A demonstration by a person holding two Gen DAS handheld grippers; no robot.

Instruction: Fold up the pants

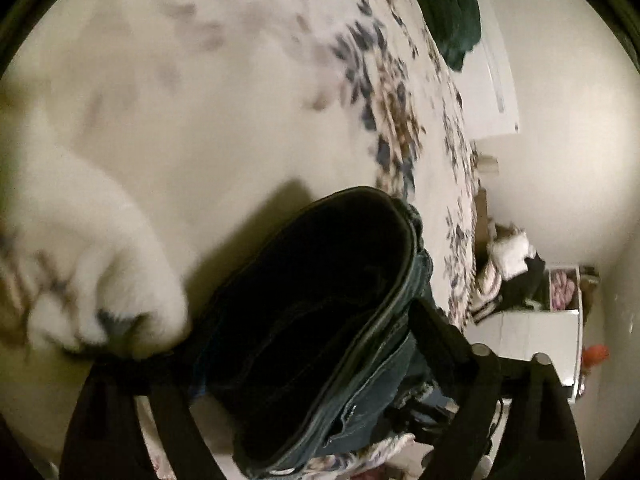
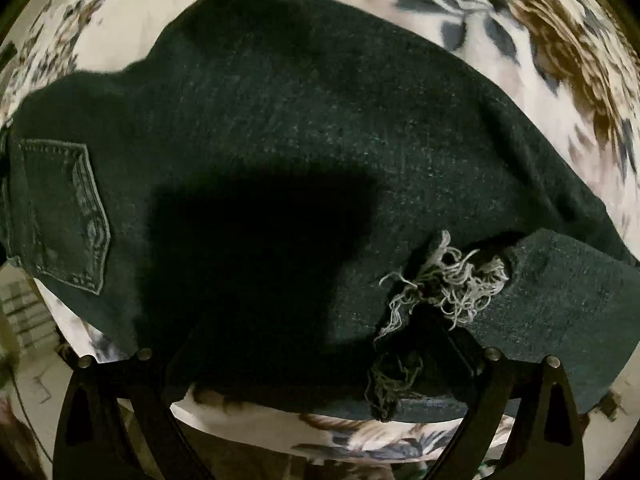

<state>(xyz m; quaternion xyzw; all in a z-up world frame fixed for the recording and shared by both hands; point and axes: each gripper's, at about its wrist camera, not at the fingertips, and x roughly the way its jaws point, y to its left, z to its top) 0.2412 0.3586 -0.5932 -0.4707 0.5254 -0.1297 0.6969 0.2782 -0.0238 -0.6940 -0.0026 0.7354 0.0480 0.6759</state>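
Dark denim pants lie on a floral blanket. In the right wrist view a back pocket shows at the left and a frayed rip at the lower right. My right gripper sits over the near edge of the pants with the cloth between its fingers. In the left wrist view a folded, lifted part of the pants fills the space between the fingers of my left gripper, which holds it above the blanket.
A dark green cloth lies at the far end of the bed. Past the bed's right edge stand a white cabinet, a white wall and clutter.
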